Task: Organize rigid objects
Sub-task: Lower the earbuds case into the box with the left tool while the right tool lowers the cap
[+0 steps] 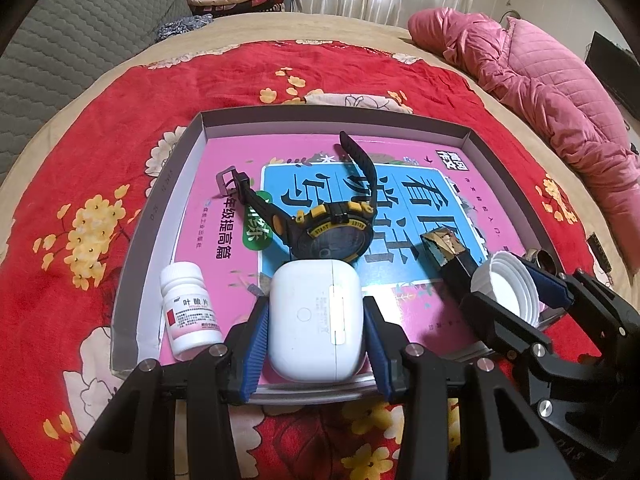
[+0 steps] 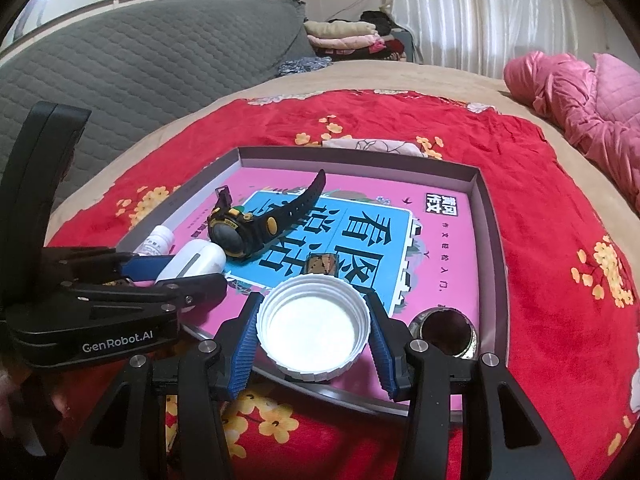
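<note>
A shallow grey tray (image 1: 332,114) (image 2: 360,156) lies on the bed with a pink and blue book (image 1: 400,196) (image 2: 352,216) flat inside it. My left gripper (image 1: 316,308) (image 2: 180,270) is shut on a white earbud case (image 1: 316,328) (image 2: 196,260) at the tray's near edge, both blue pads against its sides. My right gripper (image 2: 314,304) (image 1: 516,296) is shut on a white ribbed bottle cap (image 2: 312,328) (image 1: 506,292), hollow side up. On the book lie a black and yellow watch (image 1: 332,228) (image 2: 240,232) and a small dark and gold box (image 1: 444,248) (image 2: 322,264).
A white pill bottle (image 1: 188,312) (image 2: 158,240) stands in the tray's near left corner. A round metal ring (image 2: 444,330) (image 1: 544,258) sits in the near right corner. A red floral blanket (image 1: 100,160) covers the bed; a pink quilt (image 1: 540,80) lies at the right.
</note>
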Motion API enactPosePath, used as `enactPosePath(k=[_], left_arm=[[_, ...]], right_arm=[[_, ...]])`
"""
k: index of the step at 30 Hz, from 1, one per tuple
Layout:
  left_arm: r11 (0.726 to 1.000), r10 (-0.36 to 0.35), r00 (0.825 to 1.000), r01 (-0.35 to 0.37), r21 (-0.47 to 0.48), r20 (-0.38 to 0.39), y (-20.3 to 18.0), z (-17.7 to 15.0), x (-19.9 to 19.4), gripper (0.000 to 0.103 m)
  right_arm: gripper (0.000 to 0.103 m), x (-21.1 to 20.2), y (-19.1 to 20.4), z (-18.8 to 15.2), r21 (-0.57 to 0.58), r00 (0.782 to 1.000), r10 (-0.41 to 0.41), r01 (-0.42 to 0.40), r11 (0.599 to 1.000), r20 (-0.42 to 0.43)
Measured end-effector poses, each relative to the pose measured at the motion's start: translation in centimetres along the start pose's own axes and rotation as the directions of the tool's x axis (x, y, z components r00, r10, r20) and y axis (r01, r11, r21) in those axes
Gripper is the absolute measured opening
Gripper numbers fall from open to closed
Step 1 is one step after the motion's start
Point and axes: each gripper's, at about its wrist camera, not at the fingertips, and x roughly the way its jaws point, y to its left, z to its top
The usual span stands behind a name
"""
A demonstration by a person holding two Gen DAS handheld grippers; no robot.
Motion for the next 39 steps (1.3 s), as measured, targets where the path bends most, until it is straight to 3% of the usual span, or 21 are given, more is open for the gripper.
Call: enactPosePath(k=[8,39], left_arm=[[1.000,0.000,1.000,0.001,0.003,-0.014,-0.1,-0.2,0.1,0.045],[1.000,-0.002,0.999,0.003,0.014,-0.038,-0.1,-0.2,-0.5,0.045]], right_arm=[[0.061,-0.2,0.3,0.0,-0.014,1.000,-0.001,0.002,1.000,0.013],[0.063,-1.1,0.5,0.2,-0.045,0.998,-0.028,0.031,0.999,0.053]])
